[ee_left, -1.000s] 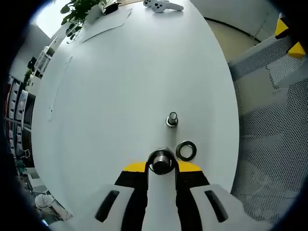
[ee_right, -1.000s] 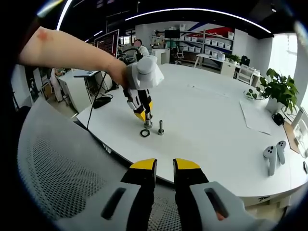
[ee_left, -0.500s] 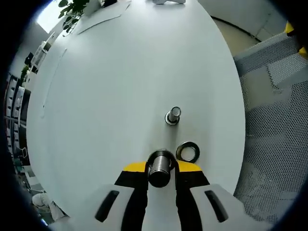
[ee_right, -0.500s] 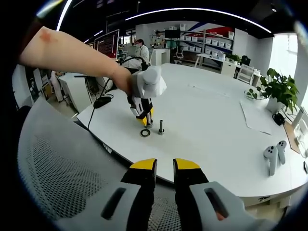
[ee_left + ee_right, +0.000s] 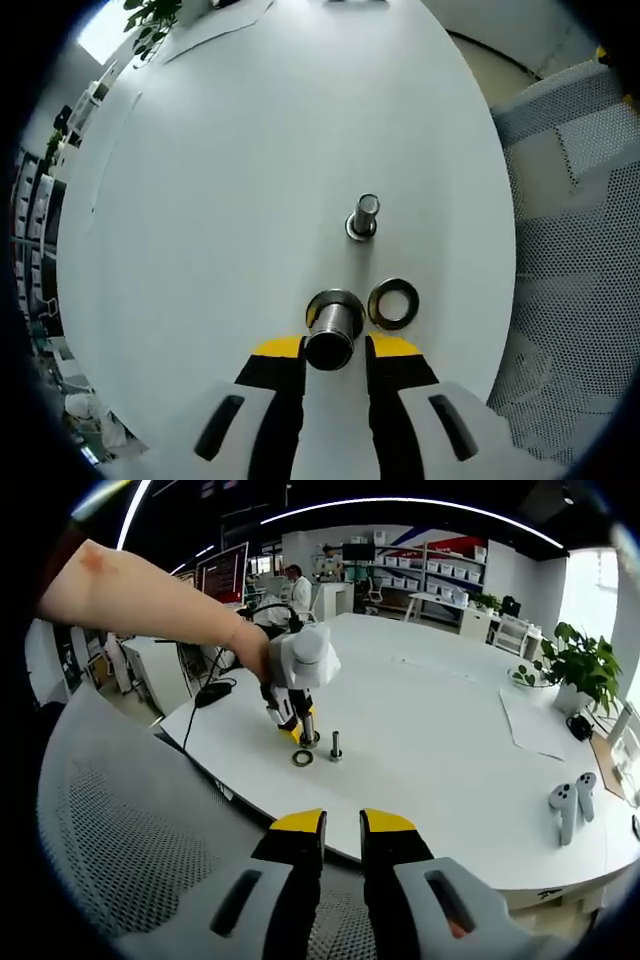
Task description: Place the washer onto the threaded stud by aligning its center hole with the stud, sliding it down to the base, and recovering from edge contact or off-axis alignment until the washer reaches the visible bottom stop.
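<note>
Left tongs (image 5: 333, 348) squeezed shut on a short round metal piece (image 5: 333, 322), held low over the white tabletop (image 5: 220, 200). Looks like a thick threaded part, but hard to say just what. Gripped by its sides, likely so it points straight out and can be aimed.

Washer (image 5: 393, 304) flat on the tabletop, just beside the metal piece, not touching the tongs. Not on the stud yet. Stud (image 5: 362, 217) standing upright a bit farther on, near the washer, with bare tabletop between them. Top of the stud free, so a hole could drop over it.

Right tongs (image 5: 341, 825) well away, hanging over a mesh chair (image 5: 120, 810), open just a crack, nothing in them. Probably kept back to leave room.

Probably early in the job: washer to be picked up and lined up over the stud.
</note>
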`<state>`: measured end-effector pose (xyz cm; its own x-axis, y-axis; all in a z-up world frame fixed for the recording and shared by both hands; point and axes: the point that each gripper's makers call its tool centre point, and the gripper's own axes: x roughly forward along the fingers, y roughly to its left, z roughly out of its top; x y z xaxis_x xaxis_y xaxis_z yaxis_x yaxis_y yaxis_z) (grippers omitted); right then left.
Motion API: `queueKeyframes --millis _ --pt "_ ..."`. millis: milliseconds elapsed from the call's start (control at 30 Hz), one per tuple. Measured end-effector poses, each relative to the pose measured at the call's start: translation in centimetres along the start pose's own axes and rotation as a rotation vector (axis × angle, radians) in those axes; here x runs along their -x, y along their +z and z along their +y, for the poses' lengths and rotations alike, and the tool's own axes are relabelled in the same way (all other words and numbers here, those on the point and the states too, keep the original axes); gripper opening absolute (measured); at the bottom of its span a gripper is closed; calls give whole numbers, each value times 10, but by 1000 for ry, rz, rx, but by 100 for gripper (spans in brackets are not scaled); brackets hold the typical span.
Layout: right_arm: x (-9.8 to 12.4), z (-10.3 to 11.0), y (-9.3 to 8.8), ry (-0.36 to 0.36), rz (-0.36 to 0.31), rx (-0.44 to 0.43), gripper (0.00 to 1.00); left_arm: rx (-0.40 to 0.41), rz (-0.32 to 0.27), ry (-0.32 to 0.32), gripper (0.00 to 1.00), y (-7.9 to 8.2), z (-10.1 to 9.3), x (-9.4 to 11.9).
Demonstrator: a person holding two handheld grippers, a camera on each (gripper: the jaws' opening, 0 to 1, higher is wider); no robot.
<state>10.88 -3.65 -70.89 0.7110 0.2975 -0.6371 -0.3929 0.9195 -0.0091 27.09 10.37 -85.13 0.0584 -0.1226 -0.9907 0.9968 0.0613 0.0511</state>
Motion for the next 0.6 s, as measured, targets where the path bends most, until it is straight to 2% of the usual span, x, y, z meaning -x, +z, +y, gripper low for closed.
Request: queueKeyframes --millis 100,133,333,467,600 --pt "0 1 -1 1 5 1 17 73 -47 -25 32 -2 -6 5" --pt "0 1 -1 2 6 2 17 76 -47 -25 34 -4 -6 6" --pt "0 1 -1 5 5 5 17 108 -73 -27 34 -13 -17 14" --pt "0 1 0 4 0 4 17 183 -138 -52 35 -10 -29 16" --pt "0 1 0 5 -2 3 17 215 -174 -57 37 -8 -37 14"
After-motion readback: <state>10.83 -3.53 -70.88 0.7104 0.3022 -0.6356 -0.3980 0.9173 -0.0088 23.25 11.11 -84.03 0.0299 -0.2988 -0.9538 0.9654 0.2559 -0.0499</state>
